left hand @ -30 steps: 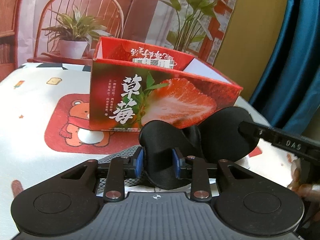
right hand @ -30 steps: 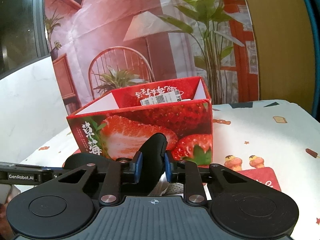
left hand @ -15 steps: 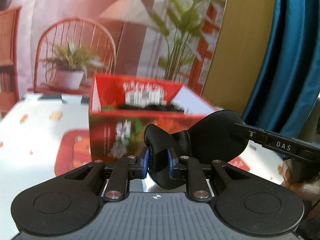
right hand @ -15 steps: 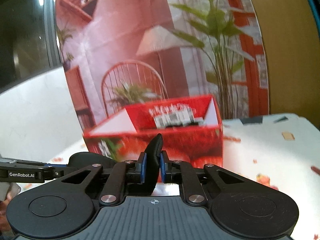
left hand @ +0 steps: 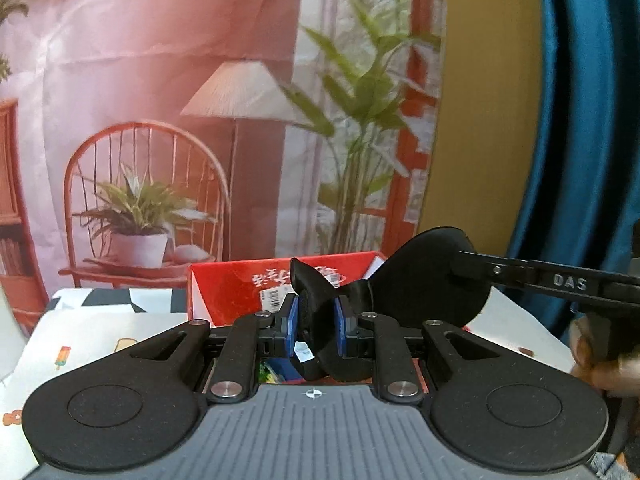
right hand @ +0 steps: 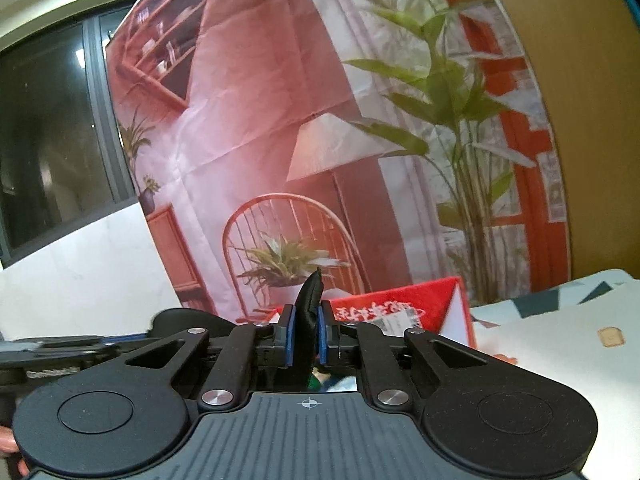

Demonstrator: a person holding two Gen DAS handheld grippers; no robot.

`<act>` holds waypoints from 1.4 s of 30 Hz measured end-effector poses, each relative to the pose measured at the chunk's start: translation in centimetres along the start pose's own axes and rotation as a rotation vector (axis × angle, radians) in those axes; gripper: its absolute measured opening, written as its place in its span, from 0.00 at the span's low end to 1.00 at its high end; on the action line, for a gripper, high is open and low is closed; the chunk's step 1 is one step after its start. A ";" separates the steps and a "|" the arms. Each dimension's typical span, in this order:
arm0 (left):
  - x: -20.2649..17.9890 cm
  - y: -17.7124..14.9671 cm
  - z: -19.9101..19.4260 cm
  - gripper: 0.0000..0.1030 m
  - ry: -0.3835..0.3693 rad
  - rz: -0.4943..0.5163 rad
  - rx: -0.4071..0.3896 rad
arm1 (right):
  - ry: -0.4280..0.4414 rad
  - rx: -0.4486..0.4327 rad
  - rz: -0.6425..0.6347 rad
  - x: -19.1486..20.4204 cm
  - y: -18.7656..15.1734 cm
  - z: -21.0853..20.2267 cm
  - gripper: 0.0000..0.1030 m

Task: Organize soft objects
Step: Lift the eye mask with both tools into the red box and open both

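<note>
Grippers left (left hand: 314,326) and right (right hand: 306,338) are both clenching one black eye mask (left hand: 404,292), carrying it above the strawberry box (left hand: 240,292); next likely lowering it inside before releasing.

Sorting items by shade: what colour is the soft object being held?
Black eye mask, clearest in left wrist view.

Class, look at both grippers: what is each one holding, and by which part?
Both pinch one black eye mask: the left gripper clamps one folded eye cup, the right gripper the opposite end.
</note>
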State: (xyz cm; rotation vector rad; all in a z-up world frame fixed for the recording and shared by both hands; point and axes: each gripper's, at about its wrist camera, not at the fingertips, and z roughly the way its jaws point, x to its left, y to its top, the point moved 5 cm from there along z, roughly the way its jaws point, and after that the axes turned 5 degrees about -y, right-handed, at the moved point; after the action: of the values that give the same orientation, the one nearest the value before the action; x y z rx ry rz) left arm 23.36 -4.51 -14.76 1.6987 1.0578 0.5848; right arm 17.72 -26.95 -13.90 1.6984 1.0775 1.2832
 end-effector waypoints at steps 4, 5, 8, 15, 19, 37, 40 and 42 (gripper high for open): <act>2.1 0.5 3.4 0.19 0.015 -0.049 0.057 | -0.018 0.049 -0.043 0.1 0.1 3.3 0.09; 2.6 0.4 4.1 0.19 0.016 -0.060 0.071 | -0.025 0.063 -0.046 0.0 -0.1 4.0 0.09; 3.5 0.1 6.3 0.19 0.020 -0.069 0.123 | -0.042 0.117 -0.040 -0.7 -0.9 6.3 0.09; 3.7 -2.8 9.7 0.19 0.032 -0.069 0.247 | -0.083 0.271 0.017 -2.8 -4.3 10.3 0.09; 4.0 -3.6 10.6 0.19 0.034 -0.065 0.279 | -0.098 0.316 0.033 -3.4 -6.4 11.4 0.09; 5.0 -2.4 10.3 0.82 0.105 -0.009 0.259 | -0.221 0.263 -0.144 -3.2 -6.1 11.1 0.35; 5.0 -1.8 9.0 0.94 0.120 -0.002 0.227 | -0.244 0.233 -0.169 -3.2 -6.0 10.2 0.64; 4.8 -1.7 8.0 0.96 0.114 -0.008 0.211 | -0.249 0.207 -0.194 -3.1 -6.0 9.3 0.72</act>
State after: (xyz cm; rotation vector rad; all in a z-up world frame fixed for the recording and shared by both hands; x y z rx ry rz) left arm 31.41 -4.15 -19.78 1.8599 1.2436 0.5873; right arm 25.22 -28.16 -22.56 1.7990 1.2221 0.8375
